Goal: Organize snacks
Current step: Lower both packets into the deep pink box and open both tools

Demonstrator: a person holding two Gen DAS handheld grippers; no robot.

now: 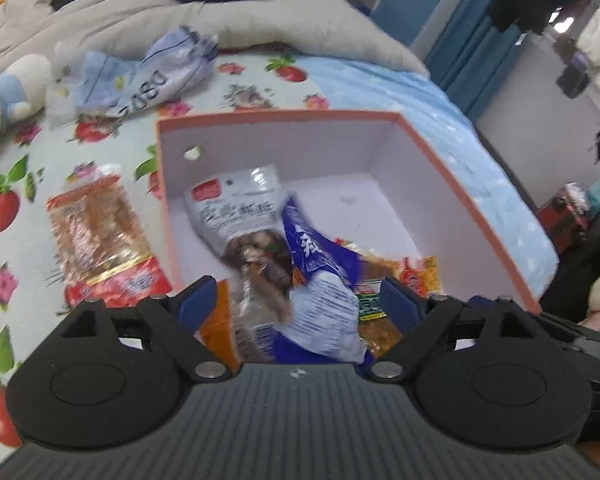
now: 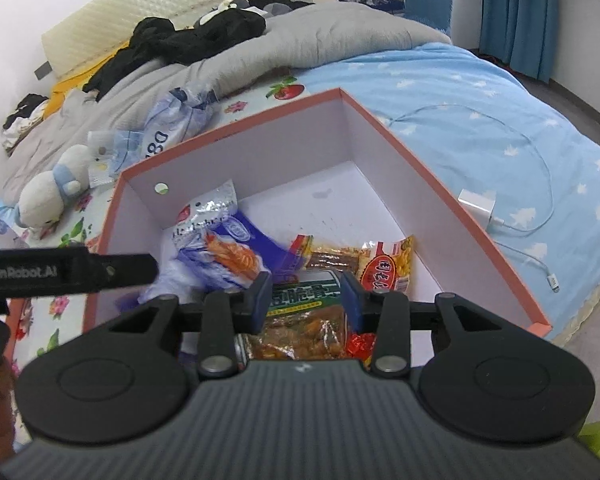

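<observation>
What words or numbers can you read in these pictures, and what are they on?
"GemRobot.AI": on the black arm of the left gripper.
"D80", partly creased: on the crumpled pale blue bag on the bed.
The Chinese print on the snack packets in the box, such as the green-labelled packet and the white packet, is too blurred to read surely.

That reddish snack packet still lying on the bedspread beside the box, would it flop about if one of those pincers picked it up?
Probably yes. The reddish snack packet is thin, shiny film, so it should bend and droop from wherever it is pinched. It lies flat on the soft bedspread, so it looks light and may slide rather than lift cleanly. The glossy wrapper could be slippery.
</observation>
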